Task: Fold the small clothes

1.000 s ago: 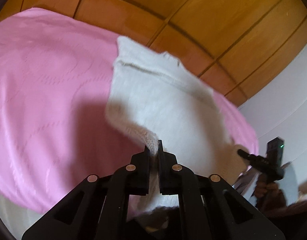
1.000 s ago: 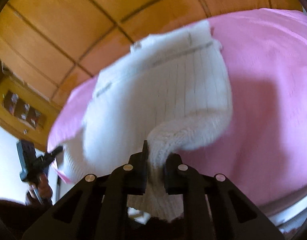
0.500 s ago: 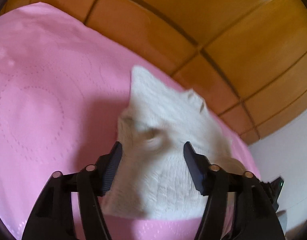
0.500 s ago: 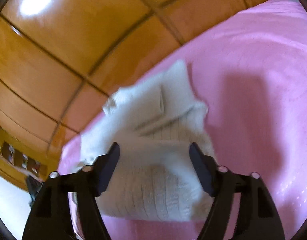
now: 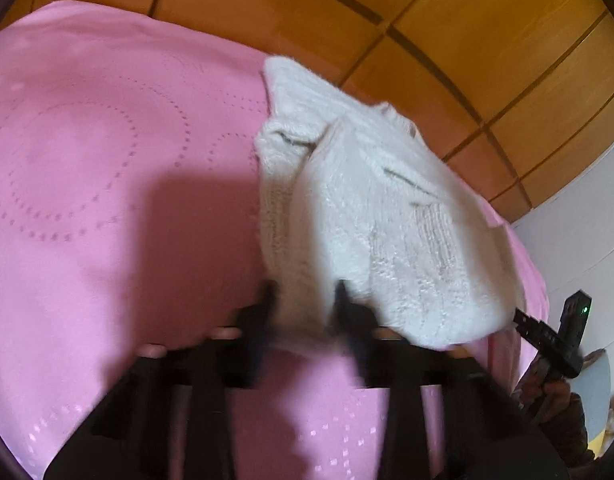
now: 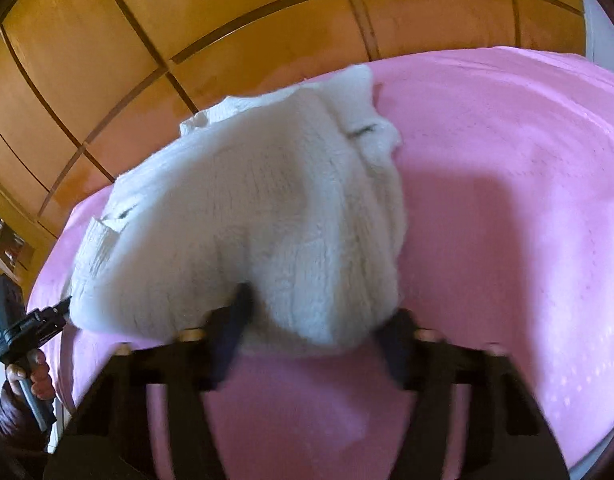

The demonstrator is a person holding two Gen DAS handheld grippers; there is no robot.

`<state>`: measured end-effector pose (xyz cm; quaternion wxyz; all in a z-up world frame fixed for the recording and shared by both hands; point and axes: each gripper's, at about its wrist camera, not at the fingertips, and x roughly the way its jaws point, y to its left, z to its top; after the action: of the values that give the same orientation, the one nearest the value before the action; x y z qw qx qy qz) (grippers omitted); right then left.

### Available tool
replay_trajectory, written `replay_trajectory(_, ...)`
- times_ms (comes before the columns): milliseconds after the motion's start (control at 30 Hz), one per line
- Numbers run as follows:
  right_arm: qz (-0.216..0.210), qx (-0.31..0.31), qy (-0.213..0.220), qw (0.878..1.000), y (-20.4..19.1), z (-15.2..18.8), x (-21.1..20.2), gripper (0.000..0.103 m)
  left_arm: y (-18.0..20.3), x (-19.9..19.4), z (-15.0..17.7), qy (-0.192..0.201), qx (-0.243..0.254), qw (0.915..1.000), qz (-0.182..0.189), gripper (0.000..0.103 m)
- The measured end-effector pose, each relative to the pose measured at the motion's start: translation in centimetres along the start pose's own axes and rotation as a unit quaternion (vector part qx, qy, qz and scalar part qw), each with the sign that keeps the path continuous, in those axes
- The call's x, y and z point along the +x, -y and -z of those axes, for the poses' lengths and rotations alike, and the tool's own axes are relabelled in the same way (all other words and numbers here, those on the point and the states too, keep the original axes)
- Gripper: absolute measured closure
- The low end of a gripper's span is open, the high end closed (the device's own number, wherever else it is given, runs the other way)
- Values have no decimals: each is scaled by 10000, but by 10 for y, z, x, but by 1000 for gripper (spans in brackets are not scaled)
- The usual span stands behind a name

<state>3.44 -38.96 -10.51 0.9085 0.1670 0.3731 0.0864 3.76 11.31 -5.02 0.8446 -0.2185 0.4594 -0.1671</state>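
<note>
A small white knitted sweater [image 5: 371,216] lies folded on the pink bedspread [image 5: 107,200]; it also shows in the right wrist view [image 6: 259,216]. My left gripper [image 5: 305,300] stands at the sweater's near left edge, its blurred jaws narrowly apart around a fold of the knit. My right gripper [image 6: 315,320] stands at the near right edge, its jaws wide apart with the sweater's edge between them. The right gripper also shows in the left wrist view [image 5: 547,332], and the left gripper in the right wrist view [image 6: 27,328].
The pink bedspread [image 6: 507,200] covers the bed. Wooden panelling [image 5: 427,20] rises behind it. A white wall [image 5: 579,216] stands at the right. A wooden shelf unit [image 6: 3,240] shows at the far left.
Both grippers let go of the sweater's corners after laying them over, opened wide, then dropped back to its near edge. The left jaws have narrowed around the knit.
</note>
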Motion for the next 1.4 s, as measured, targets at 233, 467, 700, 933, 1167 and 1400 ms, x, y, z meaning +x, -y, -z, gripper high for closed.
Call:
replay_trajectory(233, -440, 276, 69, 9986, -1, 1, -33, 87, 4, -28, 10, 218, 55, 9997, 91, 92)
replay_trajectory(467, -705, 254, -10, 9972, 0, 30, -78, 87, 2, -68, 55, 185, -157, 9991, 337, 93)
replay_trajectory(700, -548, 324, -561, 9964, 19, 86, -94, 85, -12, -93, 117, -246, -357, 9991, -11, 91)
replay_trajectory(933, 118, -87, 62, 9999, 4, 67, -115, 49, 20, -125, 94, 460, 441, 9980, -38, 84)
replay_trajectory(1167, -130, -1242, -96, 9921, -74, 54, -63, 51, 76, -57, 73, -32, 1552, 9879, -60, 54)
replay_trajectory(1400, 203, -1809, -429, 9824, -95, 65, -9, 97, 67, -18, 75, -211, 1644, 9847, -537, 99)
